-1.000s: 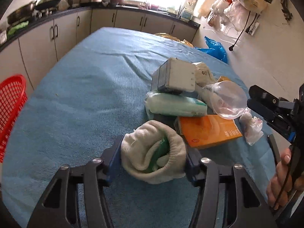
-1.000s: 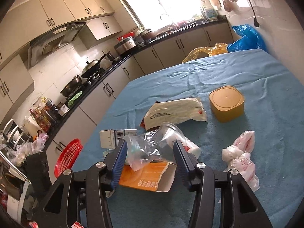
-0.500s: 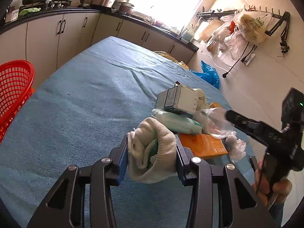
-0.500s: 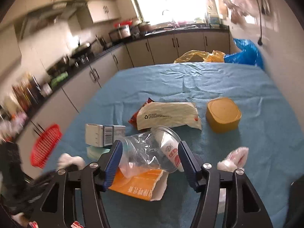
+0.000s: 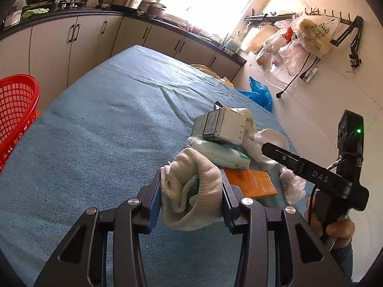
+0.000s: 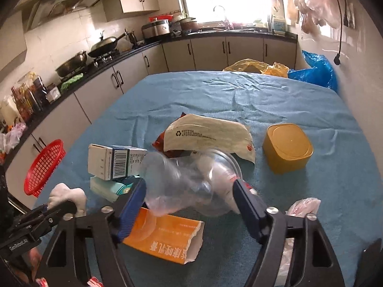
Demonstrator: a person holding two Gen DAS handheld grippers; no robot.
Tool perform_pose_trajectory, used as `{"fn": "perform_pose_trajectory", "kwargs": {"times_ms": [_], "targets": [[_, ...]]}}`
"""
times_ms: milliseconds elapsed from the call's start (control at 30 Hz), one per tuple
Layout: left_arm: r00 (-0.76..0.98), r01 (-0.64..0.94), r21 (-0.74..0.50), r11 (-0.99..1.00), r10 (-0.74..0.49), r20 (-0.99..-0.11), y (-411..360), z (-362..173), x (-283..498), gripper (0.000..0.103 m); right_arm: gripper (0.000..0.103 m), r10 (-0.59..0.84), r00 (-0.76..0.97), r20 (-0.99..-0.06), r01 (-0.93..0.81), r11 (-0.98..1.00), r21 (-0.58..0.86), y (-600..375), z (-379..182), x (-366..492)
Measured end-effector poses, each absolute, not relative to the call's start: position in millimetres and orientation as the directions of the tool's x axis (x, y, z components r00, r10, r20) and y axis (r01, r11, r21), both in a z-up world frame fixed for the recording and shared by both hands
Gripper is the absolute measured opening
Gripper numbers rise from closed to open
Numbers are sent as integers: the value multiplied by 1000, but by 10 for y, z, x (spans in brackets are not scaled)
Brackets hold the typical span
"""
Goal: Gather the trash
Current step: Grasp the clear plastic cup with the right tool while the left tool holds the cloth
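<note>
Cream knitted cloth wad [image 5: 191, 189] sits clenched in the left hand-held gripper [image 5: 190, 199]; the right hand-held gripper [image 6: 189, 191], just widened, straddles a clear crumpled plastic cup [image 6: 191, 181]. Red mesh basket [image 5: 14, 110] looks empty; other litter remains on the desk [image 5: 95, 131].

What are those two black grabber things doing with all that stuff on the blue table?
A person is tidying up rubbish with a grabber in each hand. The left gripper is squeezing a rolled-up white sock. The right gripper has its fingers either side of a crumpled clear plastic cup, and its jaws have just been opening wider. A flattened orange carton, a small white box and a yellow tub lie on the blue table. A red basket waits beside it.
</note>
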State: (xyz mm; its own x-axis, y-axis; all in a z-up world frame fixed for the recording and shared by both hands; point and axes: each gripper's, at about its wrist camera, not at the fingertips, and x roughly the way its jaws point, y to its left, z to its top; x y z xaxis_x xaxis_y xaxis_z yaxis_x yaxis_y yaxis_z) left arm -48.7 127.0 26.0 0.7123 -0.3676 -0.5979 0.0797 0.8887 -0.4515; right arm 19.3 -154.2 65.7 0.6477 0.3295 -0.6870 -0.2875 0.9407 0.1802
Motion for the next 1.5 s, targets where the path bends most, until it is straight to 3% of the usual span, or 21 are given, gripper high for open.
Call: {"fn": "perform_pose_trajectory", "kwargs": {"times_ms": [100, 133, 167, 333, 467, 733, 867, 1033, 1200, 1333, 1500], "targets": [[713, 80, -452, 889, -367, -598, 1267, 261, -483, 41, 49, 362, 648, -670, -304, 930, 208, -1562, 678, 154], [712, 80, -451, 889, -368, -598, 1268, 260, -482, 41, 26, 380, 631, -677, -315, 922, 224, -1553, 666, 156], [712, 80, -452, 888, -369, -598, 1270, 260, -483, 41, 25, 387, 620, -683, -319, 919, 231, -1547, 651, 164], [710, 82, -454, 887, -371, -598, 1265, 258, -480, 41, 25, 387, 654, -650, -312, 921, 233, -1581, 719, 113], [708, 81, -458, 885, -374, -598, 1278, 247, -473, 41, 59, 426, 669, -609, -266, 903, 339, -1757, 824, 101], [713, 94, -465, 880, -385, -585, 1250, 269, -493, 41, 62, 473, 551, -688, -113, 859, 500, -1873, 756, 333], [718, 97, -468, 879, -387, -579, 1282, 272, -515, 41, 62, 484, 514, -708, -102, 854, 510, -1746, 678, 426], [717, 96, -469, 878, -387, -579, 1295, 270, -513, 41, 62, 382, 552, -741, -169, 922, 348, -1476, 765, 427], [717, 95, -471, 877, -388, -579, 1307, 276, -510, 41, 60, 363, 531, -765, -159, 930, 331, -1491, 628, 506], [715, 96, -468, 878, -388, -581, 1292, 291, -497, 41, 32, 397, 498, -771, -197, 918, 345, -1455, 491, 544], [717, 96, -469, 878, -388, -579, 1292, 291, -503, 41, 25, 416, 573, -706, -231, 909, 348, -1502, 605, 416]]}}
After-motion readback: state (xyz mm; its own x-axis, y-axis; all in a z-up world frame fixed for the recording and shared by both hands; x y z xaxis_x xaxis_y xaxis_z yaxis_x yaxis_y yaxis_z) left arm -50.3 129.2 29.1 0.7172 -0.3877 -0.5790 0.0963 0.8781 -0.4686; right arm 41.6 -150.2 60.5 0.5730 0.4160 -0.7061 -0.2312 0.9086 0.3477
